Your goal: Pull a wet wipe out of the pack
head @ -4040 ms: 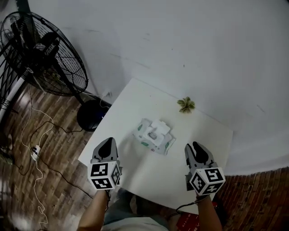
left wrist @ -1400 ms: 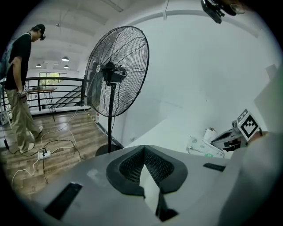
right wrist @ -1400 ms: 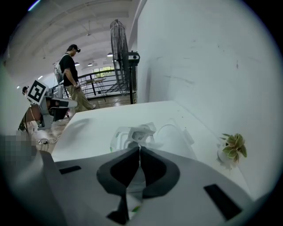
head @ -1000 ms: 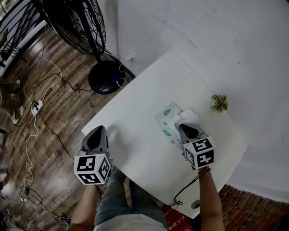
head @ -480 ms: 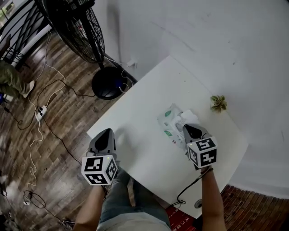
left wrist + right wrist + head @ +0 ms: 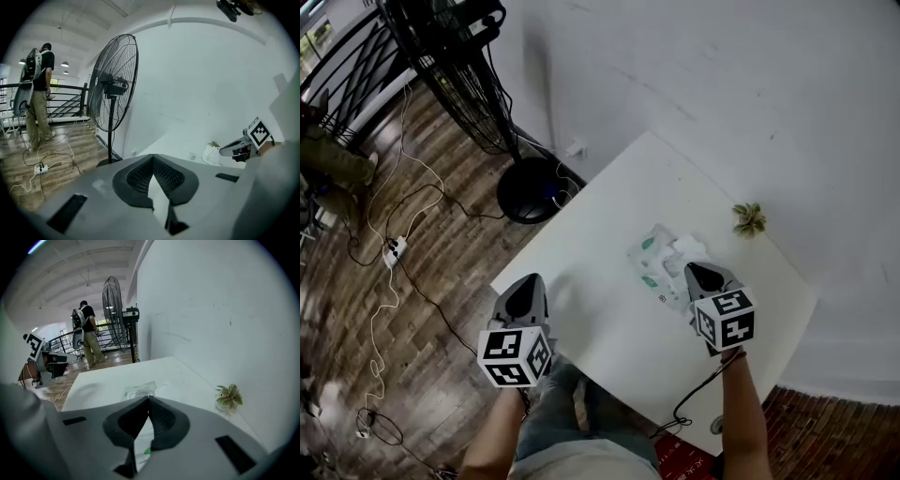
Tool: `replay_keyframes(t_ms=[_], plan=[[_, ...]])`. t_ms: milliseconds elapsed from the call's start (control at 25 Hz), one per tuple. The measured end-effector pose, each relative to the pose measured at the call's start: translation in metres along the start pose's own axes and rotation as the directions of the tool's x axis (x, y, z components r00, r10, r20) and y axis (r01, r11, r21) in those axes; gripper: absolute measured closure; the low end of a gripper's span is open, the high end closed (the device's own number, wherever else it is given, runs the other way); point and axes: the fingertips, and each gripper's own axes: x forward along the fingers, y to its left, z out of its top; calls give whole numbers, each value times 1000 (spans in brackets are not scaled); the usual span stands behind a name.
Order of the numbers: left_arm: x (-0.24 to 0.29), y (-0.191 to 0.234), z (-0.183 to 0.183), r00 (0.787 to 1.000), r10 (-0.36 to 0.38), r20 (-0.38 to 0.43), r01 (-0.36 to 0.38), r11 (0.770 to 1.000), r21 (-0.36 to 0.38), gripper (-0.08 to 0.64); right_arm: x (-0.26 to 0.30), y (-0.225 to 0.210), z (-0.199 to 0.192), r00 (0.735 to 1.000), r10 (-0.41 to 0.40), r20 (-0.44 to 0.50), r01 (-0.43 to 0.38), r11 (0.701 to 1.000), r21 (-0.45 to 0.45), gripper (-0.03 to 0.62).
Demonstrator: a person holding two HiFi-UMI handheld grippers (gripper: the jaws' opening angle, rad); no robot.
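Pointing at the wipe pack [image 6: 654,255] on the bench [image 6: 600,319], the right tool [image 6: 700,271] is pressed together, empty; left tool [image 6: 527,284] likewise, well apart leftward.

pack [image 6: 655,259] on table [image 6: 609,352], middle | plant [image 6: 749,219] behind-right of pack | fan [image 6: 455,66] on floor [image 6: 422,309], left of table

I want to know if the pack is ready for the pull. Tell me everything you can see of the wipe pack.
The pack is a soft, crinkly white pouch with green marks. It lies flat on the white table, on the side nearer the wall. A white flap on its top looks lifted open. The right gripper, jaws together, is at its near end. I can't tell whether it touches the pack, and I can't make out a wipe.
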Motion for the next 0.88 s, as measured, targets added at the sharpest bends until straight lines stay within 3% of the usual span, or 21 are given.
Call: replay_keyframes(t_ms=[880], plan=[[-21, -34, 35, 996, -69, 55, 66, 997, 49, 560, -46, -2, 39, 991, -44, 126, 42, 999, 21, 589]])
